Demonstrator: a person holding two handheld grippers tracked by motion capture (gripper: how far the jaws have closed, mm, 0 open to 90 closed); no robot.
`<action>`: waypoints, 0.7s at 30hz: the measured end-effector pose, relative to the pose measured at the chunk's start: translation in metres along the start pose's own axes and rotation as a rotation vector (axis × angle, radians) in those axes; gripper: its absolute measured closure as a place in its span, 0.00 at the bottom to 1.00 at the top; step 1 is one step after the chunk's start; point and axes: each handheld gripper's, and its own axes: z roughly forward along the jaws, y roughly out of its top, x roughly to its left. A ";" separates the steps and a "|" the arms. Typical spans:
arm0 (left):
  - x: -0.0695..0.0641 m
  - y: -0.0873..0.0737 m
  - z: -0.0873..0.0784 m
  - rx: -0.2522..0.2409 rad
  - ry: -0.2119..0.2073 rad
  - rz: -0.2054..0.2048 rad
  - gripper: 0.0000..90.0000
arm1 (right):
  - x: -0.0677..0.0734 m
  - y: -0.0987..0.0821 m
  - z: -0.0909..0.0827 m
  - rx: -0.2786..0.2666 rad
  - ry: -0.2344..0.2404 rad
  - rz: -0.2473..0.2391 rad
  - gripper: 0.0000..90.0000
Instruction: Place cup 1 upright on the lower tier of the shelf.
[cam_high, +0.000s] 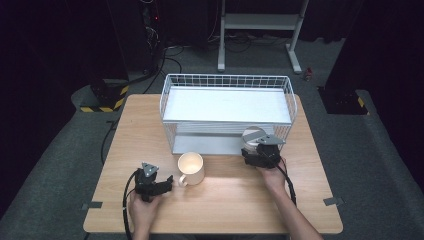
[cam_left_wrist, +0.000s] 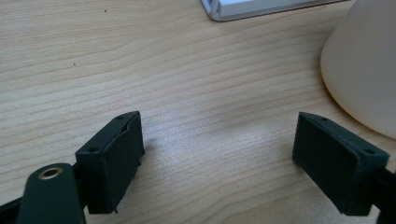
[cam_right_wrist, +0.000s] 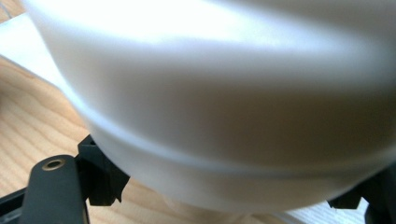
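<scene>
A cream mug (cam_high: 191, 167) stands upright on the wooden table (cam_high: 225, 205), its handle towards the person. My left gripper (cam_high: 170, 184) rests low just left of that handle. In the left gripper view the left gripper (cam_left_wrist: 219, 154) is open with bare wood between the jaws and the mug's side (cam_left_wrist: 364, 70) at the right. A white cup (cam_high: 252, 134) sits at the front of the wire rack (cam_high: 225, 81), and my right gripper (cam_high: 254, 145) holds it from the near side. Seen along the right gripper (cam_right_wrist: 229, 189), the white cup (cam_right_wrist: 224, 93) spans the gap and both jaws touch its sides.
The white wire rack has a flat upper shelf (cam_high: 227, 105) and a lower tray open to the front. A metal stand (cam_high: 260, 22) and cables lie on the floor beyond the table. The rack's base corner (cam_left_wrist: 261, 7) is ahead of my left gripper.
</scene>
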 end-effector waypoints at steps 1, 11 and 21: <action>0.000 0.000 0.000 0.000 0.000 0.000 0.18 | -0.002 0.000 0.002 -0.010 -0.003 0.001 0.21; 0.000 0.000 0.000 0.000 0.000 0.001 0.18 | -0.005 0.005 0.008 0.002 -0.019 0.017 0.21; 0.000 0.000 0.000 0.000 0.000 0.001 0.18 | -0.009 0.007 0.010 0.003 -0.022 0.008 0.20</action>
